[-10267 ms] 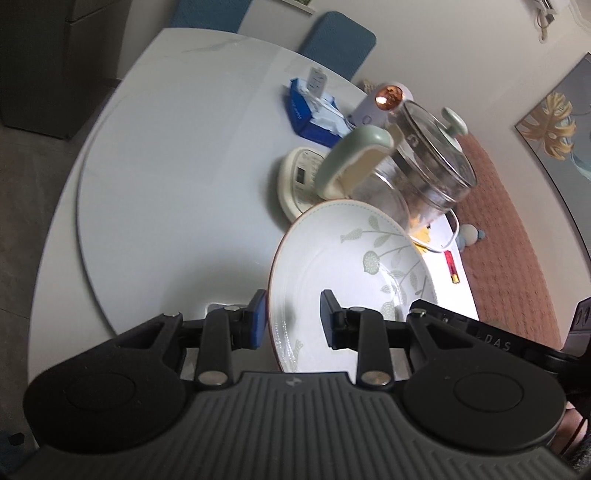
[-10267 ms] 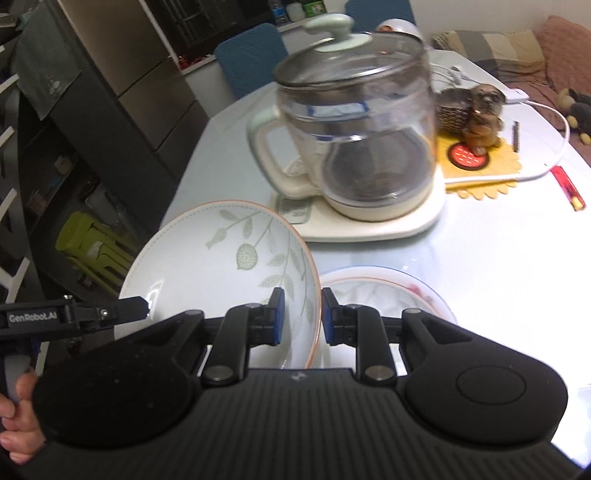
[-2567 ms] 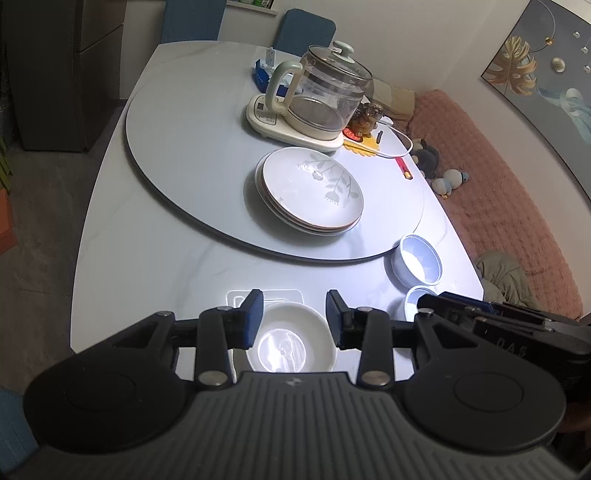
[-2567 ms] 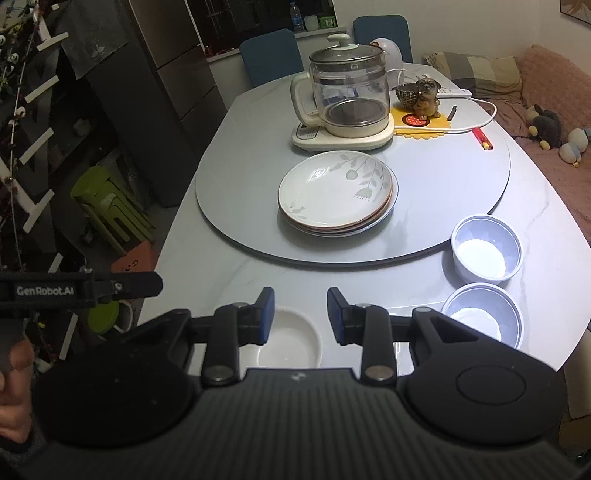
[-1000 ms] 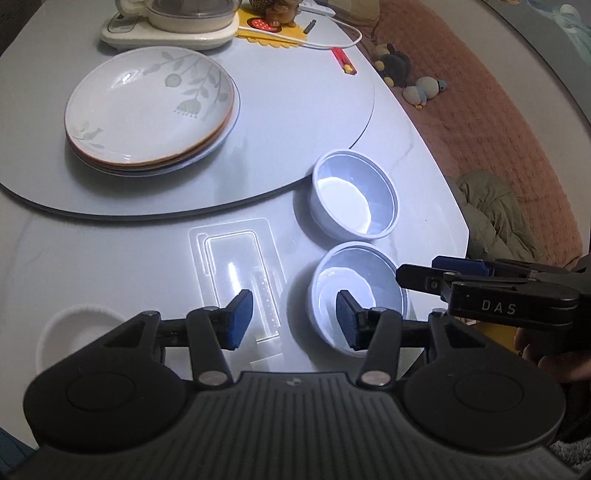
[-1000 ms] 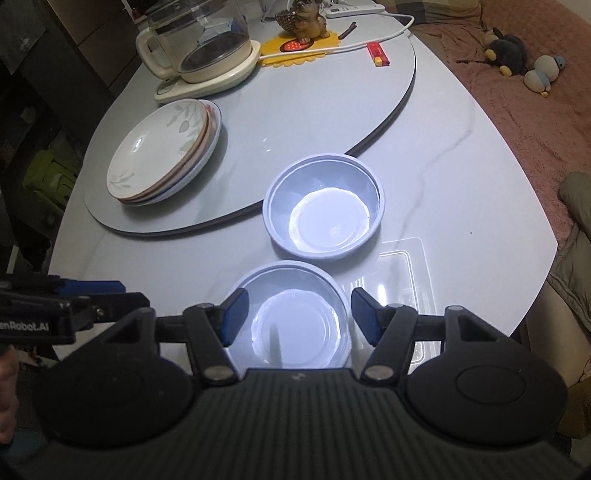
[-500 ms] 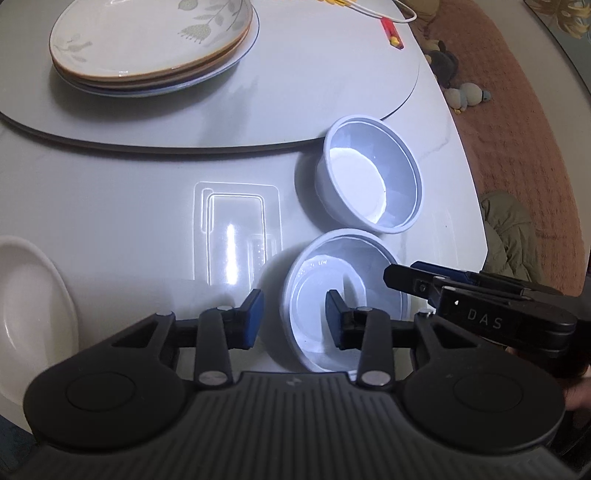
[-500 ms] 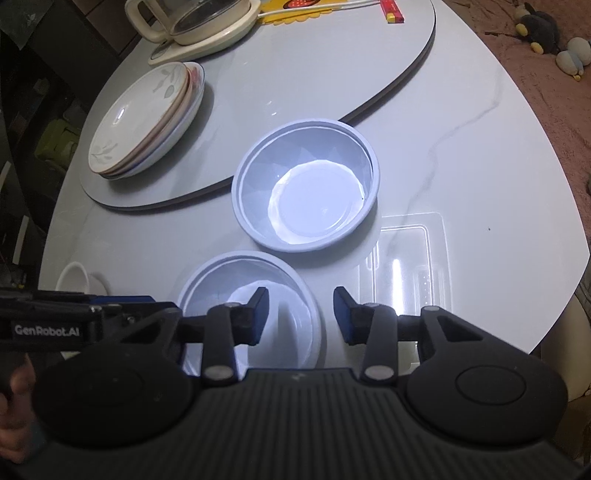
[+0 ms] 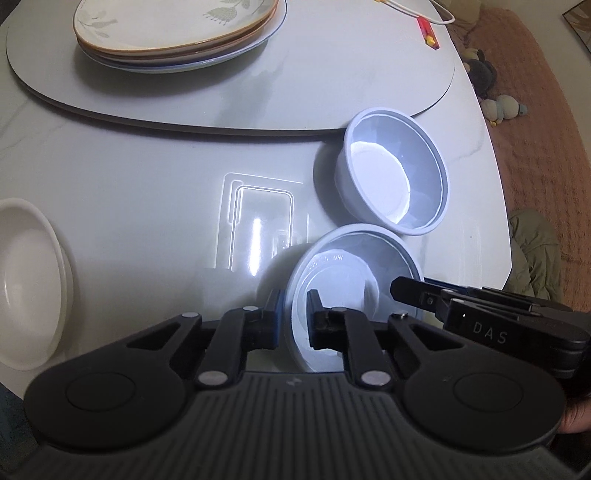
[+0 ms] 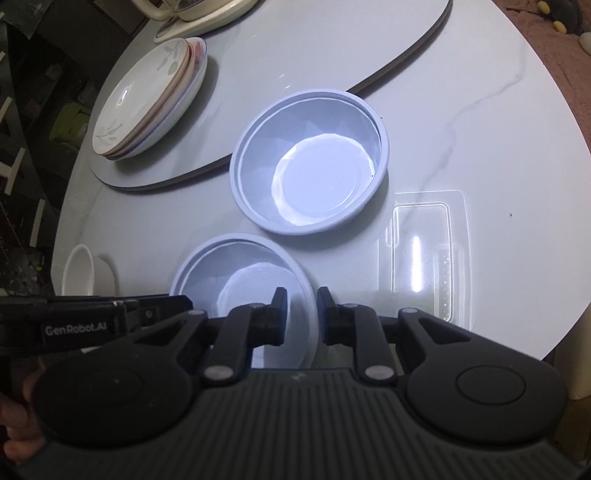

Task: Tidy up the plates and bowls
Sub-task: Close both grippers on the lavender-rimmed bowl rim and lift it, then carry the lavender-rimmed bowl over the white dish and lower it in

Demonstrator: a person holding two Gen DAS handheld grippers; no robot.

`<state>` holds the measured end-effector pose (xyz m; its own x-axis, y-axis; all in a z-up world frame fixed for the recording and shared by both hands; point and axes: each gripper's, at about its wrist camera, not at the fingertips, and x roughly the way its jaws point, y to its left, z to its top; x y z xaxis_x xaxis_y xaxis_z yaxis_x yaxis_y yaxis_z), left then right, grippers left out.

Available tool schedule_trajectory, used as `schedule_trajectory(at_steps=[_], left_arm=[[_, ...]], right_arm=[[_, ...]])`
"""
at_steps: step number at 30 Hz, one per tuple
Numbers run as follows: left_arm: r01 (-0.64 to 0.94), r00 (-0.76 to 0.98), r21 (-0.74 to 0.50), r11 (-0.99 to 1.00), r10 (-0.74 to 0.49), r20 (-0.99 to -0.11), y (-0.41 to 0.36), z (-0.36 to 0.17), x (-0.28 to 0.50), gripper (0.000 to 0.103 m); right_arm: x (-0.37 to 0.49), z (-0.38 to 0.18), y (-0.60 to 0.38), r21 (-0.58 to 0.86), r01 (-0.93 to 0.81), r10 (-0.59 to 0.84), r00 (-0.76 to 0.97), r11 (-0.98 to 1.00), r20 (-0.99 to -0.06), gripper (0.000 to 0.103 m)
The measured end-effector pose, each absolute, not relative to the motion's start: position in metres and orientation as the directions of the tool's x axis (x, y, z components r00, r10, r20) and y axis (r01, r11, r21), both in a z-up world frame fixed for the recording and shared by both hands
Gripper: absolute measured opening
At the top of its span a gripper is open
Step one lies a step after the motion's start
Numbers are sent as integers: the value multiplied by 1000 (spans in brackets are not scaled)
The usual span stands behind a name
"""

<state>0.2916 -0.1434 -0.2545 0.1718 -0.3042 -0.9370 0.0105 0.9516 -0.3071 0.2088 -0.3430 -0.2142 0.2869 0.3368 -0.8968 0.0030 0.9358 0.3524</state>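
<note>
Bowls are being gathered at the near edge of the desk (image 10: 480,110), where the nearer pale-blue bowl (image 9: 343,273) is now straddled at its rim from both sides. Half a second earlier both sets of fingers were wider and merely poised over it; now the left gripper (image 9: 294,317) is narrowed onto the bowl's left wall, one finger outside and one inside, and it appears pinched there. The right gripper (image 10: 301,314) is closed down around the opposite rim in the same way, though a sliver of gap is seen beside the wall, so firm contact cannot be confirmed. The bowl is seen resting on the desk, just beside, perhaps touching, the second blue bowl (image 10: 310,158), which sits against the edge of the grey turntable (image 9: 332,85). The stack of plates (image 9: 177,29) is already assembled on that turntable, so the plate half of the job is judged done. A white bowl (image 9: 26,280) is left well apart at the left edge. A lift of the gripped bowl into its neighbour is judged the likely next step; a thin plastic wall may flex or slip under a two-sided hold.
</note>
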Motion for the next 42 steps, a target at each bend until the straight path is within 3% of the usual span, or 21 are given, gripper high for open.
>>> schedule_trajectory(at_steps=[27, 42], left_arm=[[-52, 277, -354, 934, -327, -903, -112, -170, 276, 16], [-100, 347, -438, 893, -382, -857, -39, -145, 257, 16]], right_arm=[[202, -139, -335, 427, -33, 417, 296, 903, -859, 20], [201, -120, -286, 443, -75, 442, 320, 893, -838, 20]])
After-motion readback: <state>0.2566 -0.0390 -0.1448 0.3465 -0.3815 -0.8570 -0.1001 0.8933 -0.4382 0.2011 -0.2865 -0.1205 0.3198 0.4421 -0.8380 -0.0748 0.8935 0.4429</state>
